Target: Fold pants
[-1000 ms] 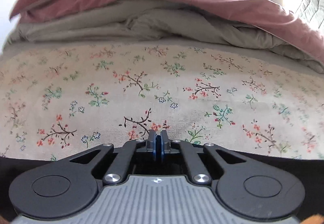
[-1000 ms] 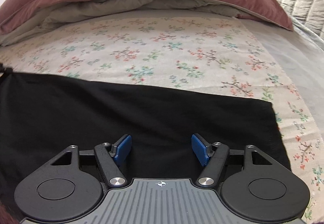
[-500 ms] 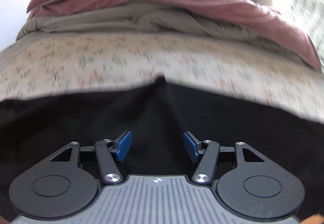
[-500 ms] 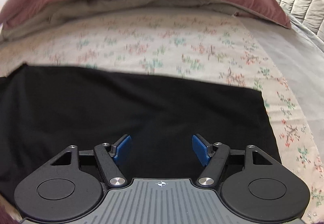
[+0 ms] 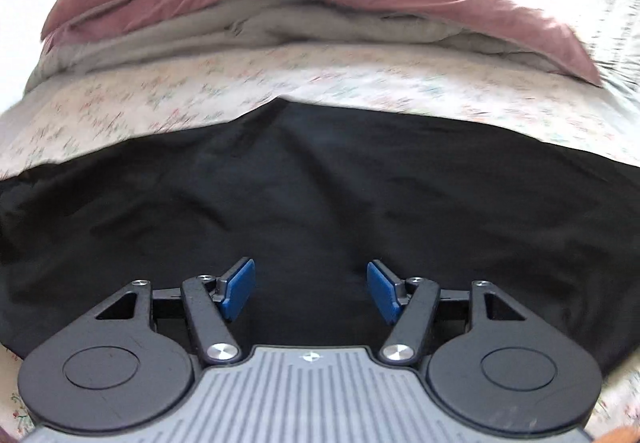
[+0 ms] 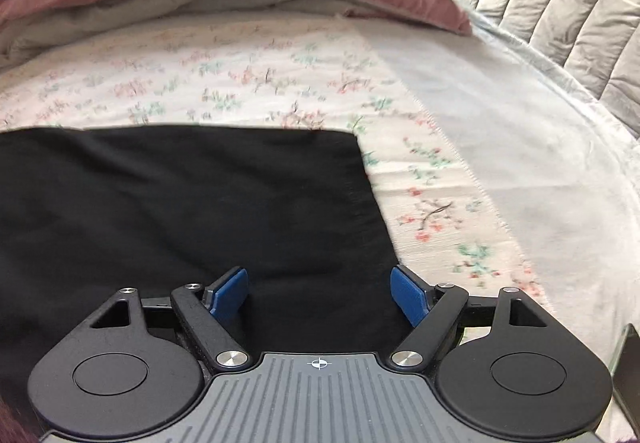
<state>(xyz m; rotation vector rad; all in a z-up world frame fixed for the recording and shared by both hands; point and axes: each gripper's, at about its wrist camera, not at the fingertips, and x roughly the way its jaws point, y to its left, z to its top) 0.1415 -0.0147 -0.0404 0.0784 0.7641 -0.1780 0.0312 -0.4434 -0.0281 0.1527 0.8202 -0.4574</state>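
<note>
Black pants [image 5: 320, 195] lie spread flat on a floral sheet [image 5: 120, 107]. In the left wrist view they fill the middle, with a small peak at their far edge. My left gripper [image 5: 311, 291] hovers over them, its jaws opening, blue pads apart, nothing between them. In the right wrist view the pants [image 6: 180, 203] cover the left and centre, and their straight right edge runs down toward my right gripper [image 6: 319, 297]. That gripper's jaws are opening too, with only flat cloth below and nothing pinched.
A heaped pink and grey duvet [image 5: 280, 3] lies across the far side of the bed. A grey quilted cover [image 6: 540, 11] rises at the right. Bare floral sheet [image 6: 440, 203] and plain grey sheet [image 6: 520, 131] lie right of the pants.
The left gripper went from shut to open and drew back, so the pants now fill its view. The right gripper widened and shifted right, bringing the pants' right edge closer.
</note>
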